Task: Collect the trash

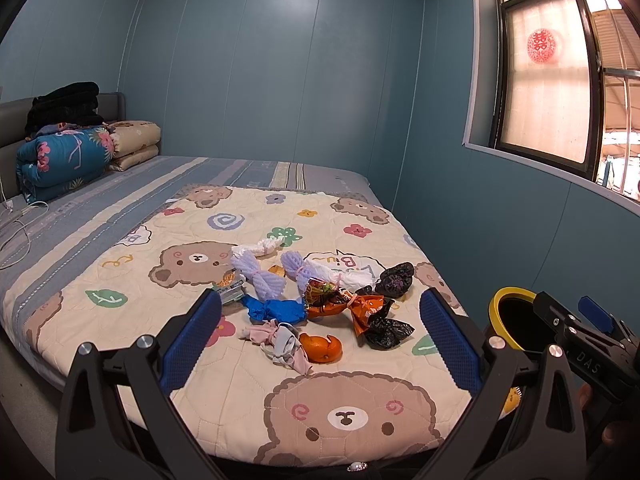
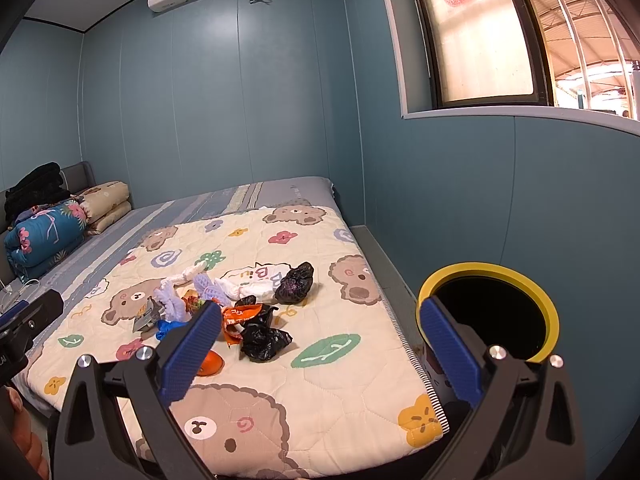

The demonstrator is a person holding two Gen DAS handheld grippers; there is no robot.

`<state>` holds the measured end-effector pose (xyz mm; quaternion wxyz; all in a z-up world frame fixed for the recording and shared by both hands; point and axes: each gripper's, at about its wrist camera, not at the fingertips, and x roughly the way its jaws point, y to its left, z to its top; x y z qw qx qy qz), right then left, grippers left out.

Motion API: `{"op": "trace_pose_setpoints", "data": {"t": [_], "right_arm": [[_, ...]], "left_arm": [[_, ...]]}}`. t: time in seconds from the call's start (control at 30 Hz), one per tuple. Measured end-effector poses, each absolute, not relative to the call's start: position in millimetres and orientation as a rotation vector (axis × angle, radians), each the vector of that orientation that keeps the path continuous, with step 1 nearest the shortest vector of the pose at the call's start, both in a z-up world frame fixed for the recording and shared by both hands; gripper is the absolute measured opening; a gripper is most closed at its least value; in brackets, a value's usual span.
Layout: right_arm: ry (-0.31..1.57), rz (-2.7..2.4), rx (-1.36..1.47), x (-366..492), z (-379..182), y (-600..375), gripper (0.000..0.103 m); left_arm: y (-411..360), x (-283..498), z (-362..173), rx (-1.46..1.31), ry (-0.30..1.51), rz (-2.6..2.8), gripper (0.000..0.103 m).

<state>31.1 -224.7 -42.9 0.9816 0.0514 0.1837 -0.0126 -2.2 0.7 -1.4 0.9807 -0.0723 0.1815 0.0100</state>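
The trash [image 1: 320, 296] lies clustered mid-quilt [image 1: 240, 360] on the bed [image 1: 120, 184], in a blue-walled room with a window [image 1: 548, 92]. Both the left gripper [image 1: 320, 336] and right gripper [image 2: 320, 344] are spread wide, empty. The yellow-rimmed bin [image 2: 492, 272] stands beside the bed.

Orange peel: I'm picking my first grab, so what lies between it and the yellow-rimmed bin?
In the left wrist view, a crumpled black bag lies between the orange peel and the yellow-rimmed bin; beyond it is bare quilt.
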Motion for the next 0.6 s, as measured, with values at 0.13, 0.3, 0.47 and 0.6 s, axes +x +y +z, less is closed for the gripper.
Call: {"op": "trace_pose_setpoints", "data": {"t": [0.13, 0.3, 0.47, 0.6], "right_arm": [[0.371, -0.025, 0.104, 31.3, -42.6, -225.5, 0.096], [0.372, -0.024, 0.105, 31.0, -42.9, -225.5, 0.096], [0.372, -0.024, 0.105, 30.7, -42.9, -225.6, 0.096], [0.372, -0.024, 0.104, 31.0, -43.4, -226.5, 0.096]], "left_arm": [[0.9, -2.1, -1.5, -0.146, 0.366, 0.02, 0.095], [0.7, -2.1, -1.9, -0.146, 0.367, 0.02, 0.096], [0.2, -2.7, -3.5, -0.145, 0.367, 0.02, 0.095], [0.3, -2.6, -3.3, -0.146, 0.368, 0.019, 0.096]]}}
